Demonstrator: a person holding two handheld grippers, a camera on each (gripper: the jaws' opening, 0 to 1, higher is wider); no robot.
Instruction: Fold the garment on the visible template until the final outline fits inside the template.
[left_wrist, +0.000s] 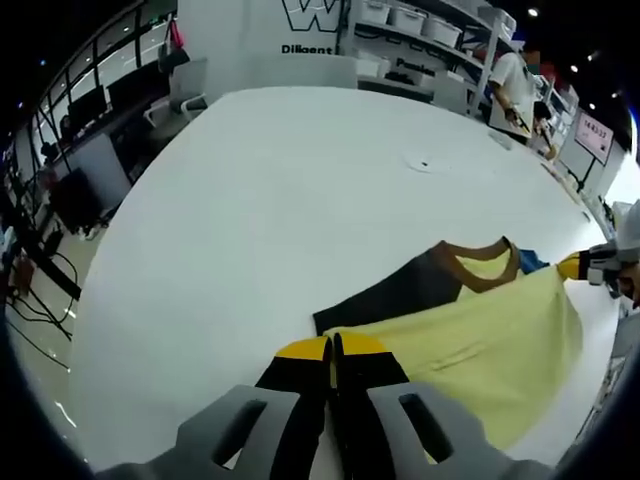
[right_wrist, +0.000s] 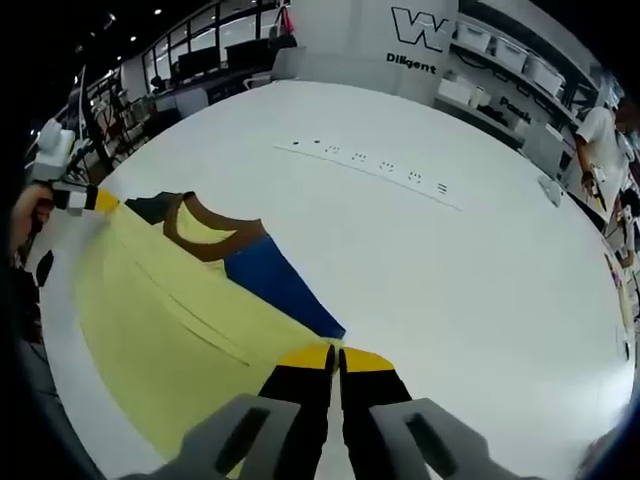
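A yellow T-shirt (left_wrist: 500, 335) with a brown collar (left_wrist: 480, 270), one dark grey sleeve (left_wrist: 400, 290) and one blue sleeve (right_wrist: 275, 285) lies spread on the white table (left_wrist: 280, 200). My left gripper (left_wrist: 331, 347) is shut at the shirt's edge just below the grey sleeve, with yellow cloth meeting its tips. My right gripper (right_wrist: 336, 356) is shut at the edge below the blue sleeve's end. Each gripper also appears across the shirt in the other's view, the right one (left_wrist: 580, 266) by the blue sleeve (left_wrist: 530, 262) and the left one (right_wrist: 90, 199) by the grey sleeve (right_wrist: 150, 207).
A row of small dark marks (right_wrist: 370, 160) runs across the table beyond the shirt. Chairs (left_wrist: 185, 85) and shelving with bins (left_wrist: 420, 20) stand past the far edge. A person in white (left_wrist: 512, 85) stands at the back right. A hand (right_wrist: 25, 220) holds the left gripper.
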